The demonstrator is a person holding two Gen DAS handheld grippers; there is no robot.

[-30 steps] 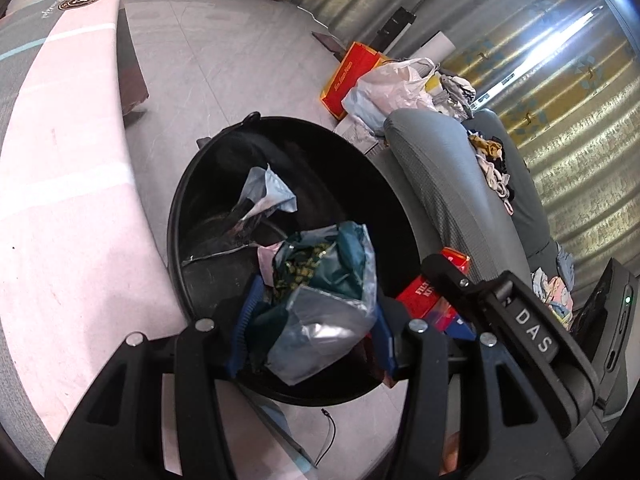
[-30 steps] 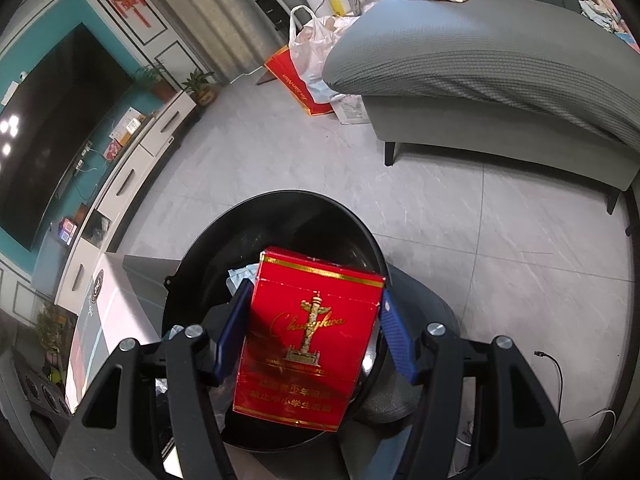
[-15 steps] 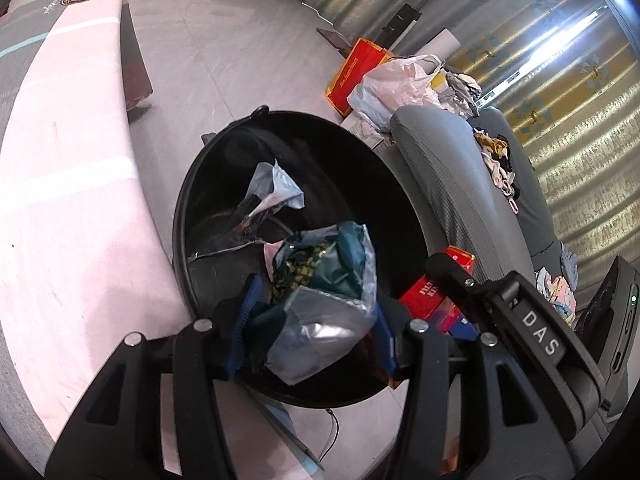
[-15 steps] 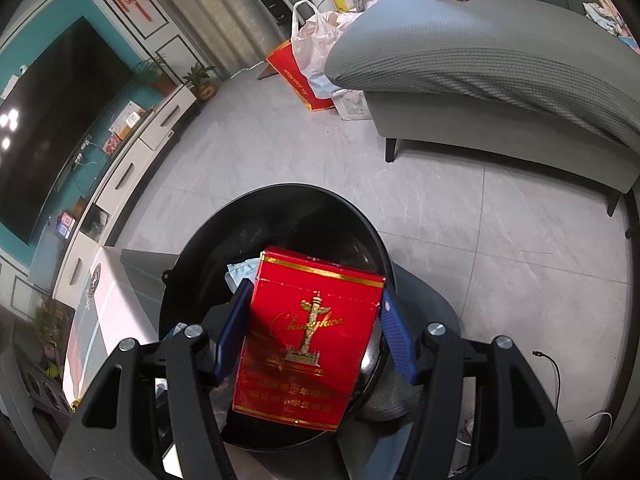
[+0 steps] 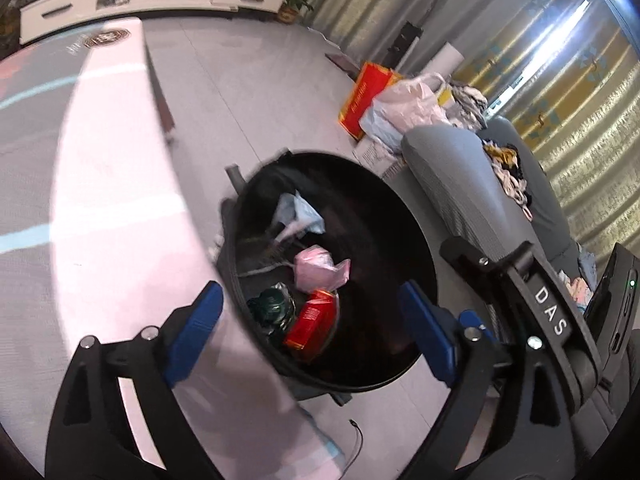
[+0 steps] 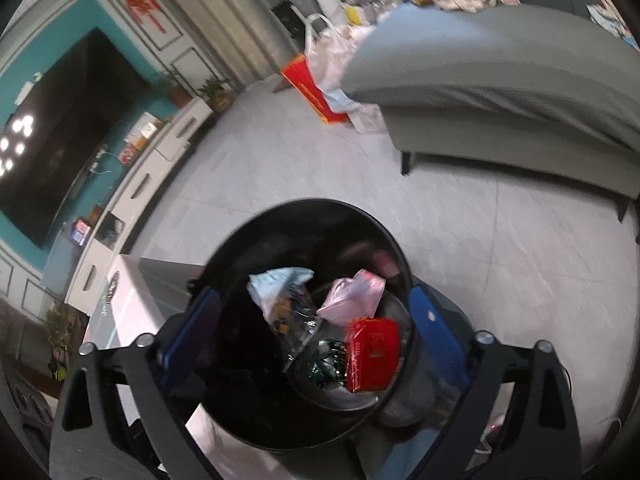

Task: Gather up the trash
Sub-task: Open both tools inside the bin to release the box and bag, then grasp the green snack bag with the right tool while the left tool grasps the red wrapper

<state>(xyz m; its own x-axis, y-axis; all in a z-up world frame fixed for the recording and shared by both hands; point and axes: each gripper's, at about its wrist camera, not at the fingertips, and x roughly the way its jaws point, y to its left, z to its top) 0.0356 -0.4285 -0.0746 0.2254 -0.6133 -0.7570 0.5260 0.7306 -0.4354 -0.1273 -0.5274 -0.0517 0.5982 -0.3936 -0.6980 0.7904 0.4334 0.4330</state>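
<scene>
One black bin (image 5: 404, 240) stands on the floor beside the pink table (image 5: 100, 200), with open tile between it and the grey sofa (image 6: 500, 80). Inside lie four or so pieces of trash, blurred: a red box (image 6: 372, 354), a green wrapper (image 5: 272, 308), a pink bag (image 5: 316, 272), a pale bag (image 6: 280, 284). Both the left gripper (image 5: 312, 328) and right gripper (image 6: 316, 332) hover above, jaws opening, nothing between them.

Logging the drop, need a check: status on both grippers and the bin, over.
Left gripper and right gripper opening, nothing between the jaws. Red box and green wrapper lying inside the black bin. Nothing in the way.
</scene>
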